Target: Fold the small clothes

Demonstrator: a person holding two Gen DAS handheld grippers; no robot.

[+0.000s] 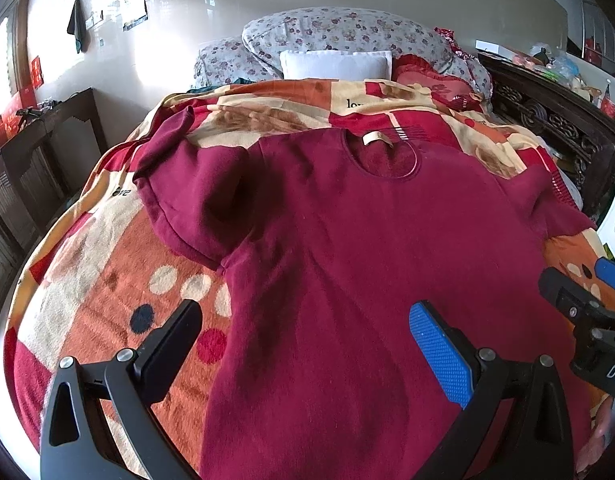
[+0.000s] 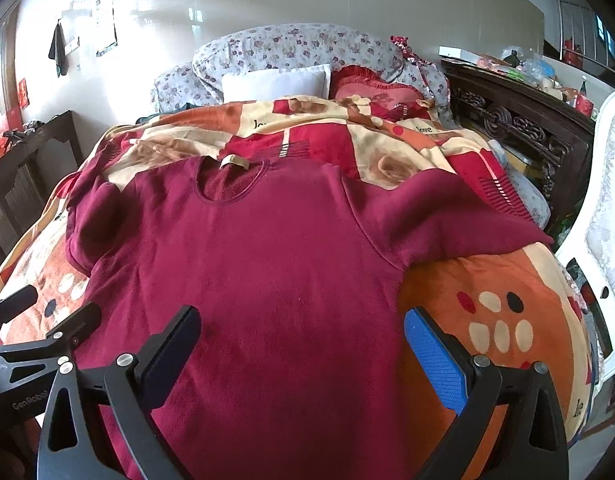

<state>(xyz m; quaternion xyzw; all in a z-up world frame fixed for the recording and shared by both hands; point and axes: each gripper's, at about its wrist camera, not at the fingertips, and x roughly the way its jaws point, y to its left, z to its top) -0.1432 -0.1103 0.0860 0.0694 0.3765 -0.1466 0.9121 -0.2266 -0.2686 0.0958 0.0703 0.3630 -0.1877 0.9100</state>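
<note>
Between my left gripper's [image 1: 303, 334] spread fingers, I'm seeing the lower left side of the maroon sweatshirt [image 1: 347, 260]; jaws standing wide, gripping nothing. Black finger [image 1: 175, 344] is hanging over the patterned blanket [image 1: 107, 280] just off the garment's left edge, blue pad [image 1: 439, 352] over the body fabric. I can't tell whether either is touching cloth.

My right gripper [image 2: 301, 346] is likewise gaping wide and holding nothing. Its black finger [image 2: 171, 352] is sitting over the sweatshirt body, blue pad [image 2: 435, 364] right at the garment's right edge where the blanket begins. Each tool is showing at the edge of the other's view, so they're sitting side by side near the hem.

Sweatshirt is lying flat, front up, on the blanket, hem toward me, neckline with a beige label [image 1: 377, 137] at the far end. Both sleeves are spreading out sideways, left one [image 1: 179, 184] bunching a bit, right one [image 2: 459, 216] reaching toward the bed's edge. Beyond it, a white pillow [image 2: 275, 82] and floral bedding [image 2: 299, 46] are lying against the wall.
</note>
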